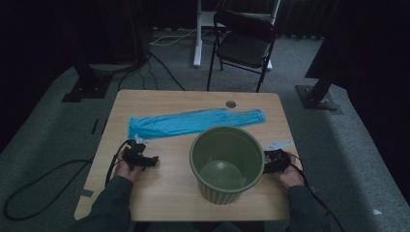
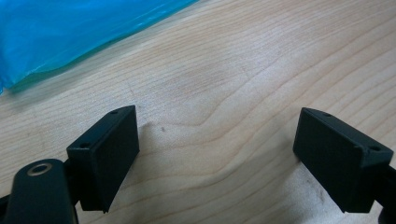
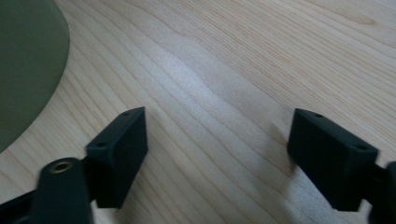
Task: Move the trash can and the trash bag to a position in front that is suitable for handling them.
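Green bin (image 1: 226,163) stands upright at tabletop (image 1: 164,179) centre, blue bag (image 1: 193,122) flat behind it, ready for lining; left gripper (image 1: 145,160) and right gripper (image 1: 269,162) flank the bin, jaws open, empty.

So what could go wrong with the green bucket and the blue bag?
The green bucket stands near the table's front edge, so a bump from the right gripper beside it might tip it off. The blue bag lies flat and thin; the left gripper's open fingers may slip off it.
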